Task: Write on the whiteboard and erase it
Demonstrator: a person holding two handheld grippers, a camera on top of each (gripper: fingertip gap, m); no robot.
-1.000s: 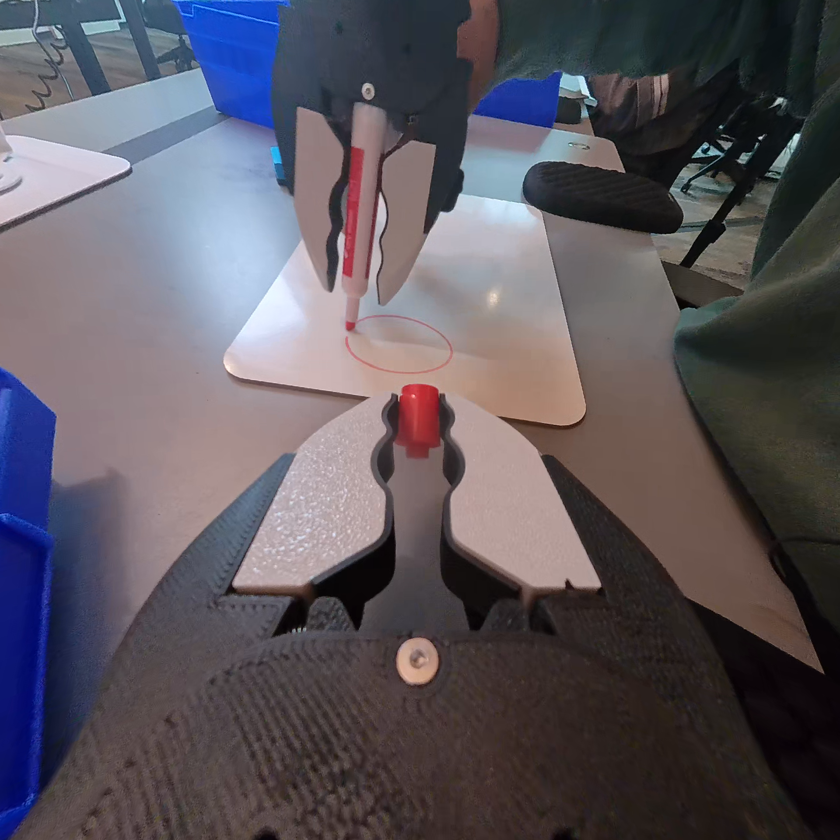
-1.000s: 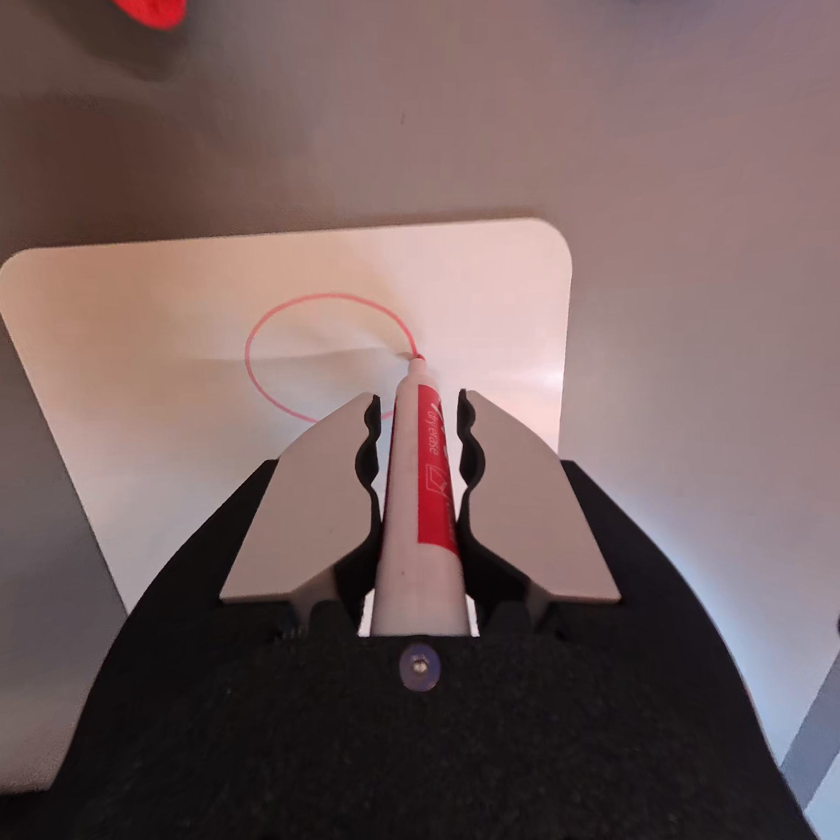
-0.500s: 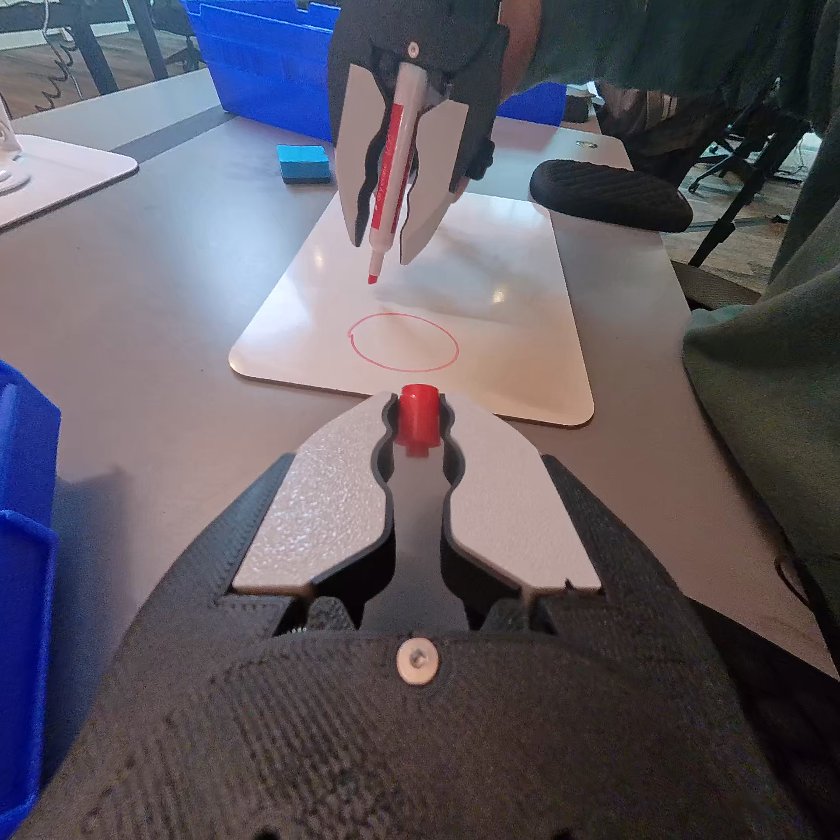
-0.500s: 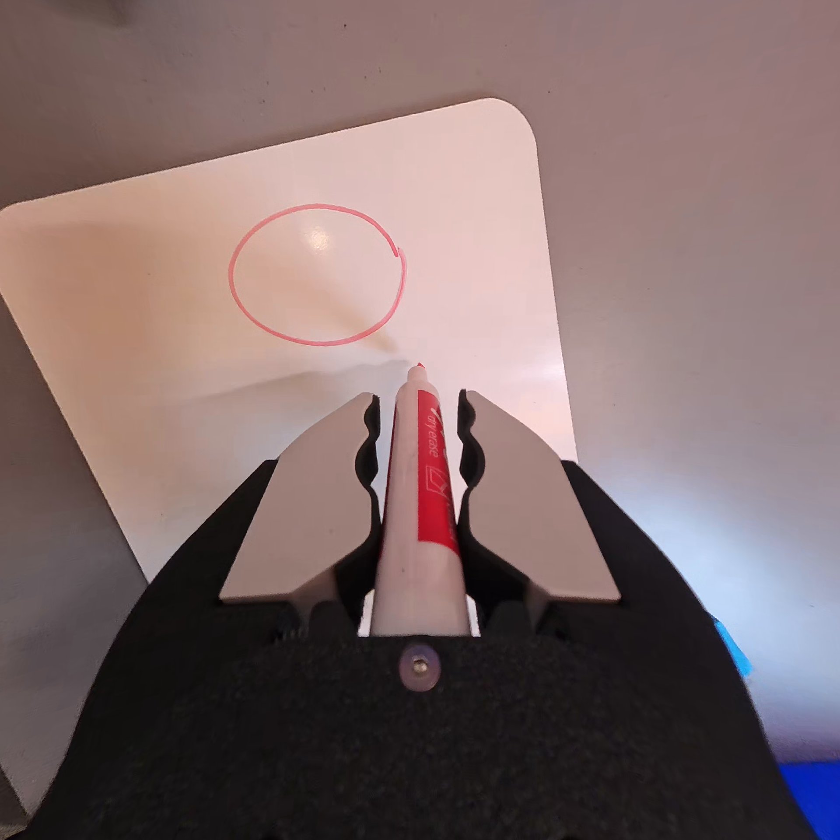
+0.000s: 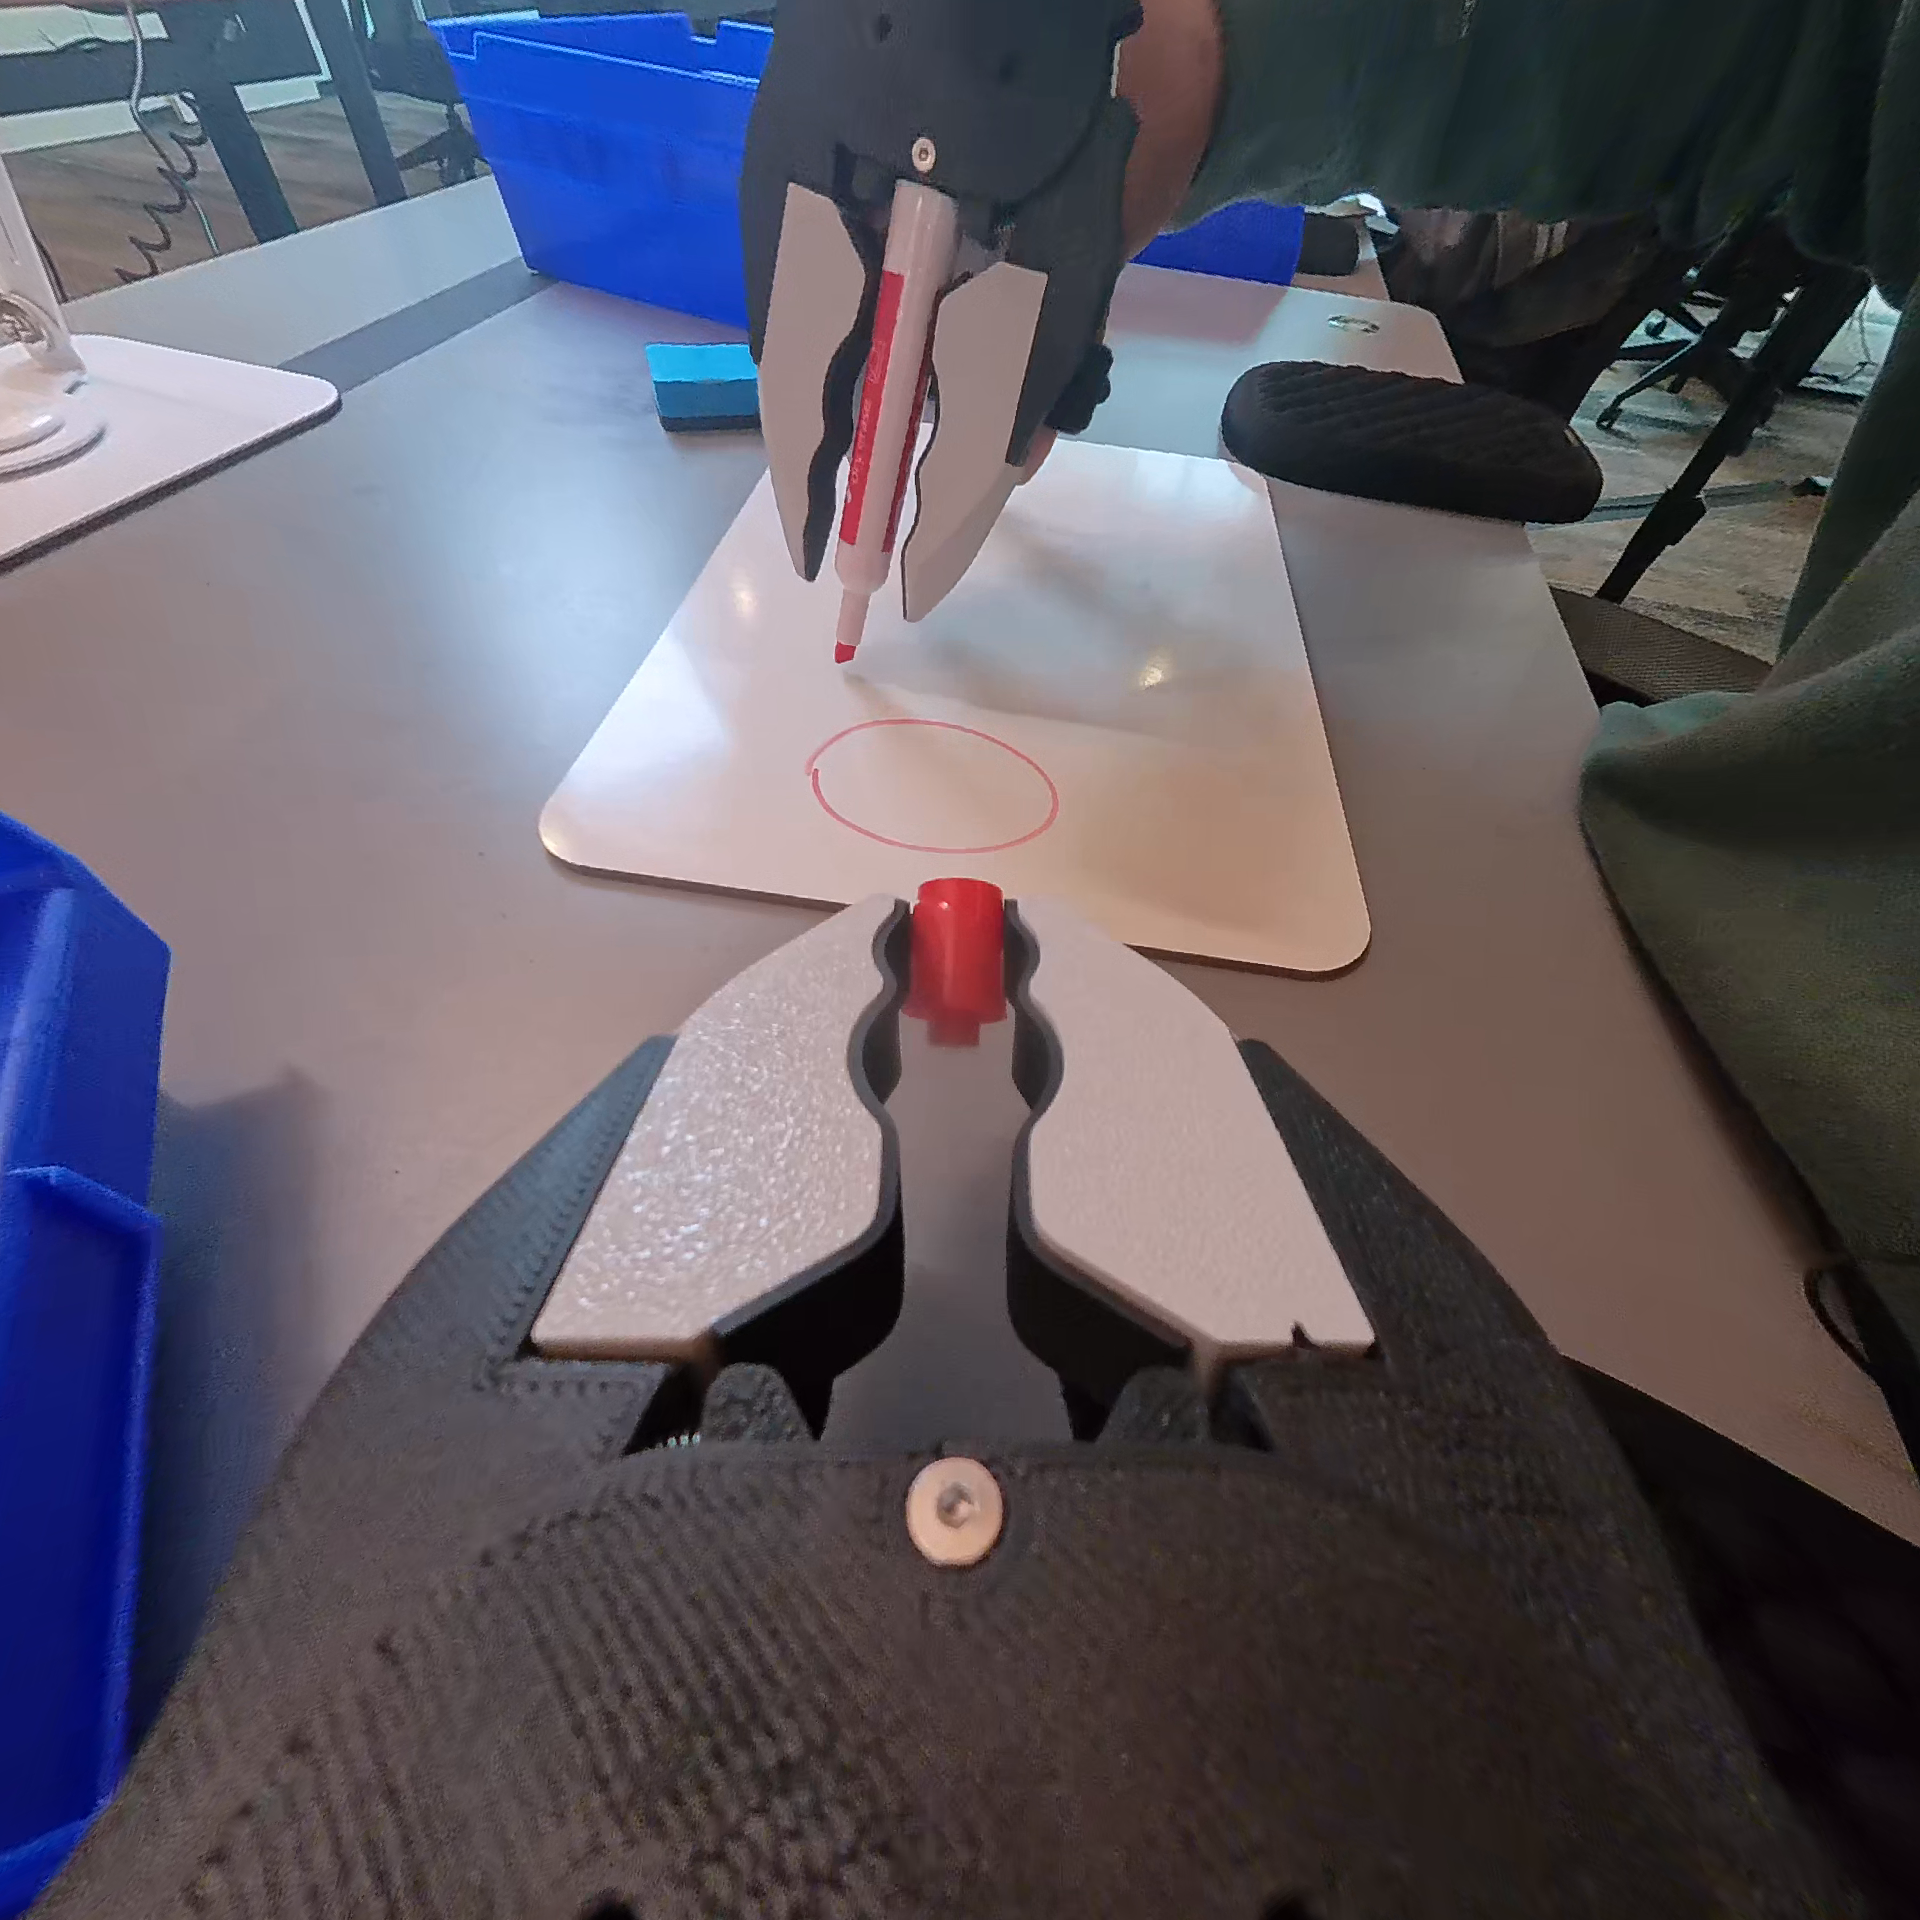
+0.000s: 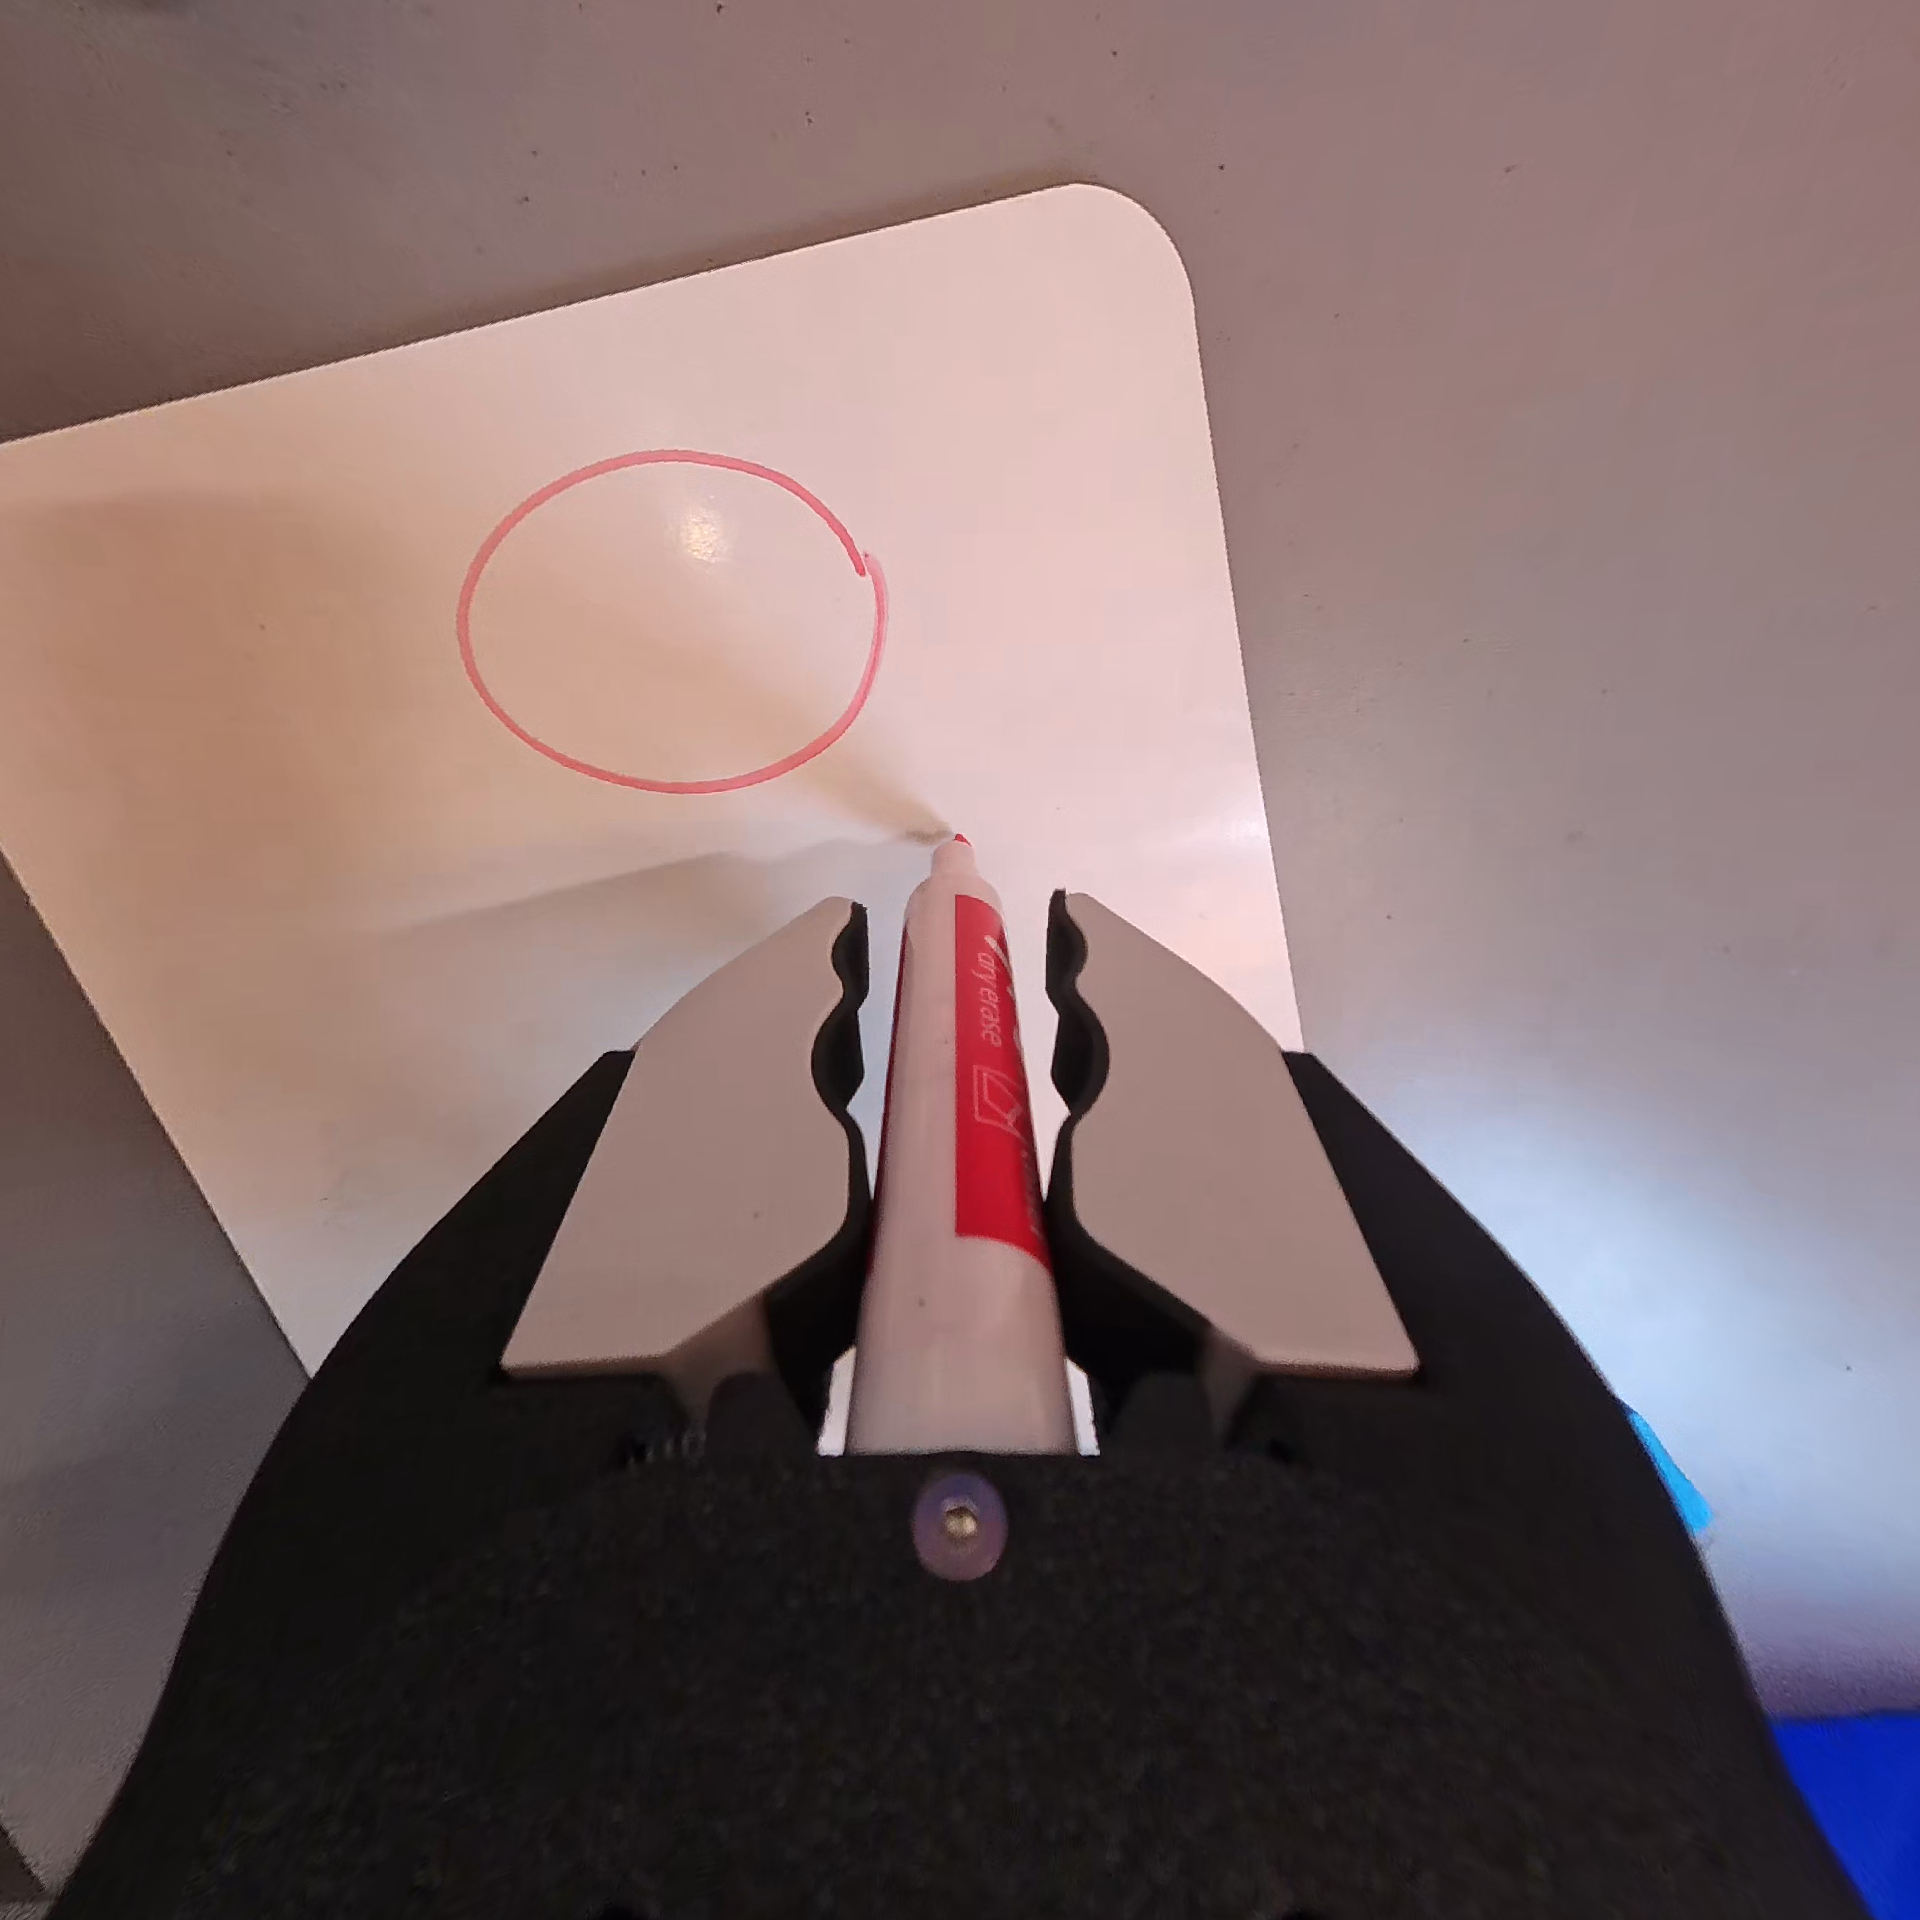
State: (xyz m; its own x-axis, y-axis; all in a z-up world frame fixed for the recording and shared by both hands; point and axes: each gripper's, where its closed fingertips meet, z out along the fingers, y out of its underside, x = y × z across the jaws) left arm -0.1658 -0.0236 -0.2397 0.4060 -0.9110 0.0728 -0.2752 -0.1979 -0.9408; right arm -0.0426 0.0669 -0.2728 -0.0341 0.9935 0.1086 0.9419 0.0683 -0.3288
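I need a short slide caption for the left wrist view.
Left gripper holds the red cap; right gripper lifts the marker above the whiteboard.

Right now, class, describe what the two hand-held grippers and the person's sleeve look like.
Both the left gripper and the right gripper have black textured bodies, a silver screw at centre, and pale grey jaws with wavy black inner edges. The sleeve is dark green.

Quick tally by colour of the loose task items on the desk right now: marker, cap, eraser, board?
Red: 2, marker in right hand-held gripper, cap in left hand-held gripper
Blue: 1, eraser
White: 1, whiteboard
Total: 4
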